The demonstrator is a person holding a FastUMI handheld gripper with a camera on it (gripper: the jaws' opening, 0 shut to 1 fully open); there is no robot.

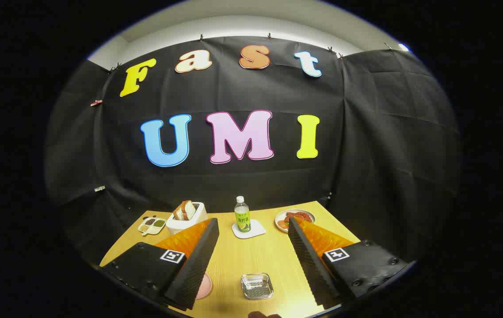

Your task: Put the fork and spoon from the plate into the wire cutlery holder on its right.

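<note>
The gripper view looks down over a pale wooden table [251, 260] set against a black cloth wall. The gripper [251, 254] hangs high above the table with its two fingers spread wide and nothing between them. At lower centre, between the fingers, sits a small square metal wire cutlery holder [257, 285]. To its left, a pink round plate [205, 286] peeks out from under the left finger; the fork and spoon cannot be made out on it. Farther back stand a white toaster holding bread slices [186, 217], a small divided dish of seeds [151, 225], a clear bottle with a green label [242, 215] on a white coaster, and a plate of red food [295, 219]. The task appears not yet begun; the next move calls for lowering toward the pink plate and closing on one utensil.
</note>
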